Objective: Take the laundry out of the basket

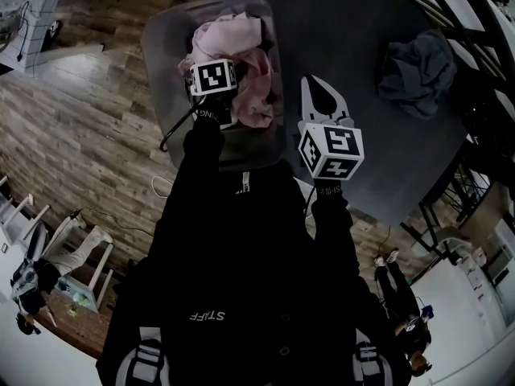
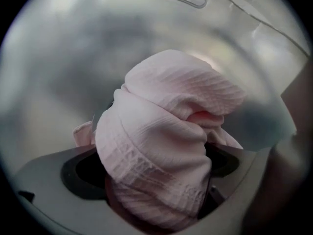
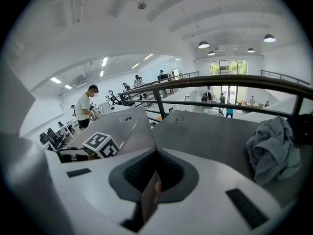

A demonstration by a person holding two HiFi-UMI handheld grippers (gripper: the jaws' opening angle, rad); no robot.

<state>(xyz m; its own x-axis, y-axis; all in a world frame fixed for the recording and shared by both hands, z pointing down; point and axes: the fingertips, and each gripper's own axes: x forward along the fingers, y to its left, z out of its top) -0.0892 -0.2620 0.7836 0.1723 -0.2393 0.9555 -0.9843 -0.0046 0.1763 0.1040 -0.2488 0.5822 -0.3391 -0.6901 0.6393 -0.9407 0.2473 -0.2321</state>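
The left gripper [image 2: 151, 173] has its jaws wide apart, with a pink ribbed cloth [image 2: 161, 126], soft and bunched, filling the gap inside the translucent plastic basket [image 2: 73, 58]. The right gripper [image 3: 153, 148] has its jaws together and empty. Only its view shows the crumpled grey garment [image 3: 271, 148] from the side, on the dark table [image 3: 205, 131].

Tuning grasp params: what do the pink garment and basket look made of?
Pink garment: soft ribbed knit, probably cotton, matte; fine ridges and limp folds show.
Basket: translucent plastic, smooth, semi-gloss; blurry shapes show through its wall, and it has a moulded handle slot.
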